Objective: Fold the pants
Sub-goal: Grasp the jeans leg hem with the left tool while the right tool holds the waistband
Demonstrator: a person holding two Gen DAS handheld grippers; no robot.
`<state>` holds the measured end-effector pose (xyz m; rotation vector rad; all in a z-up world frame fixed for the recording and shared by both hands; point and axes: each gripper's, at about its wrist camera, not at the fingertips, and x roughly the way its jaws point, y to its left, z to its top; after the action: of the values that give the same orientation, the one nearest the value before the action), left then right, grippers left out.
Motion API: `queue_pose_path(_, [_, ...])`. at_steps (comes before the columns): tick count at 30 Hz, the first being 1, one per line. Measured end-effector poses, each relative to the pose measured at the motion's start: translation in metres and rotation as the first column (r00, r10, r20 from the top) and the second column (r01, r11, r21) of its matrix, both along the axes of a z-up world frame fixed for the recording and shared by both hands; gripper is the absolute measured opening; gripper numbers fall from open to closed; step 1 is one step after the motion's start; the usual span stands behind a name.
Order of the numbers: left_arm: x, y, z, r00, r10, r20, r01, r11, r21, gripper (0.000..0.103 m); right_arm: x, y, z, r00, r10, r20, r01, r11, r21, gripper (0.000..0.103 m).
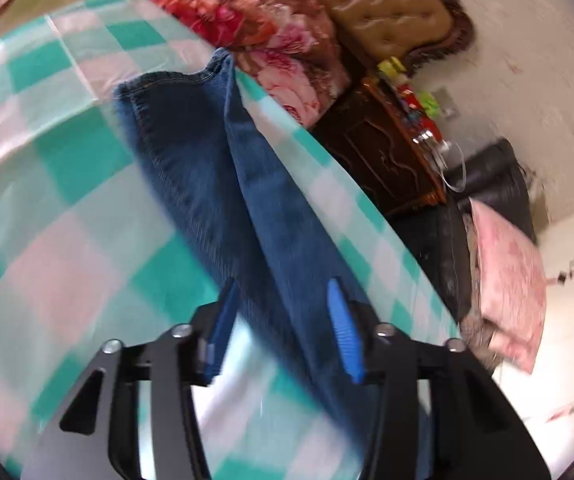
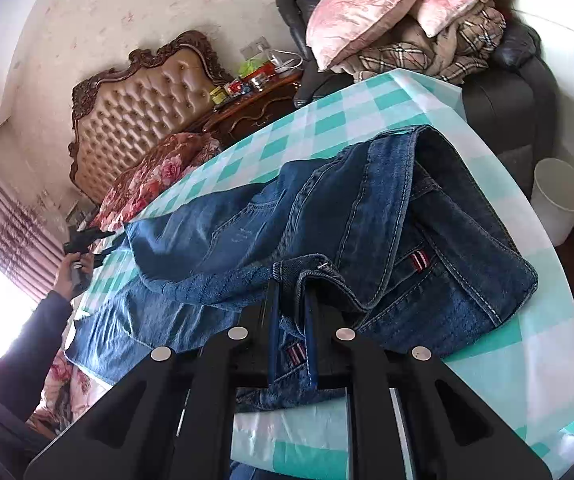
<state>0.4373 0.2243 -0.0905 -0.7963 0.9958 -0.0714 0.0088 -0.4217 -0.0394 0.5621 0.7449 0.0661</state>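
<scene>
Right wrist view shows my right gripper (image 2: 291,308) pinching the waistband of the heavy, soft dark-blue denim pants (image 2: 367,220) on the teal-and-white checked surface (image 2: 327,120), while my left gripper (image 1: 283,320) straddles 1 leg, fingers wide.

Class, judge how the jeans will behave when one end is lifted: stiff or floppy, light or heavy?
Probably floppy: the jeans sag in folds where the right tongs pinch them. Likely heavyish: thick seamed denim. Unlikely to slide far on the checked cloth.
</scene>
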Motion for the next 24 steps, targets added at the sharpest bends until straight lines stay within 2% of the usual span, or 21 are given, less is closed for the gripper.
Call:
queue_pose_path(3, [0.026, 0.010, -0.021, 0.998, 0.042, -0.051, -0.045, 0.997, -0.060, 0.038, 0.004, -0.007, -0.002, 1.000, -0.022, -0.009, 0.022, 1.000, 0.017, 0.013])
queue_pose_path(6, [0.045, 0.011, -0.033, 0.996, 0.043, -0.083, -0.049, 0.996, -0.069, 0.037, 0.008, -0.012, -0.004, 0.999, -0.035, -0.014, 0.035, 0.999, 0.034, 0.013])
queue_pose_path(8, [0.053, 0.013, -0.037, 0.994, 0.046, -0.099, -0.055, 0.995, -0.088, 0.016, 0.012, -0.015, -0.006, 0.999, -0.046, -0.026, 0.047, 0.998, 0.035, 0.013])
queue_pose_path(9, [0.054, 0.013, -0.035, 0.994, 0.040, -0.103, -0.050, 0.993, -0.104, 0.001, 0.013, -0.016, -0.006, 0.998, -0.047, -0.028, 0.048, 0.998, 0.035, 0.013])
queue_pose_path(10, [0.052, 0.015, -0.029, 0.994, 0.046, -0.094, -0.055, 0.993, -0.100, 0.001, 0.016, -0.017, -0.004, 0.999, -0.043, -0.028, 0.044, 0.999, 0.025, 0.013])
queue_pose_path(12, [0.034, 0.021, 0.003, 0.999, 0.047, -0.026, -0.050, 0.993, -0.106, 0.001, 0.019, -0.020, 0.004, 0.999, -0.034, -0.023, 0.034, 0.999, -0.003, 0.013])
queue_pose_path(15, [-0.030, 0.032, 0.060, 0.998, 0.053, 0.043, -0.049, 0.995, -0.086, 0.001, 0.020, -0.034, 0.018, 0.999, -0.041, -0.023, 0.040, 0.998, -0.038, 0.013])
queue_pose_path(18, [-0.137, 0.048, 0.092, 0.994, 0.048, 0.101, -0.045, 0.998, -0.039, 0.001, 0.009, -0.057, 0.021, 0.994, -0.087, -0.066, 0.083, 0.995, -0.057, 0.013])
queue_pose_path(20, [-0.218, 0.060, 0.085, 0.994, 0.059, 0.090, -0.058, 0.998, -0.013, 0.001, -0.001, -0.076, 0.011, 0.986, -0.123, -0.115, 0.122, 0.992, -0.022, 0.014])
queue_pose_path(21, [-0.259, 0.066, 0.070, 0.994, 0.077, 0.075, -0.075, 0.997, -0.034, 0.001, -0.004, -0.082, 0.005, 0.981, -0.133, -0.143, 0.133, 0.991, -0.013, 0.014])
queue_pose_path(23, [-0.301, 0.072, 0.038, 0.996, 0.087, 0.023, -0.086, 0.995, -0.044, 0.001, -0.007, -0.088, -0.012, 0.968, -0.146, -0.203, 0.144, 0.989, -0.021, 0.016])
queue_pose_path(24, [-0.321, 0.079, 0.013, 0.994, 0.109, -0.018, -0.111, 0.991, -0.075, 0.001, -0.009, -0.090, -0.021, 0.960, -0.159, -0.228, 0.161, 0.987, -0.012, 0.023])
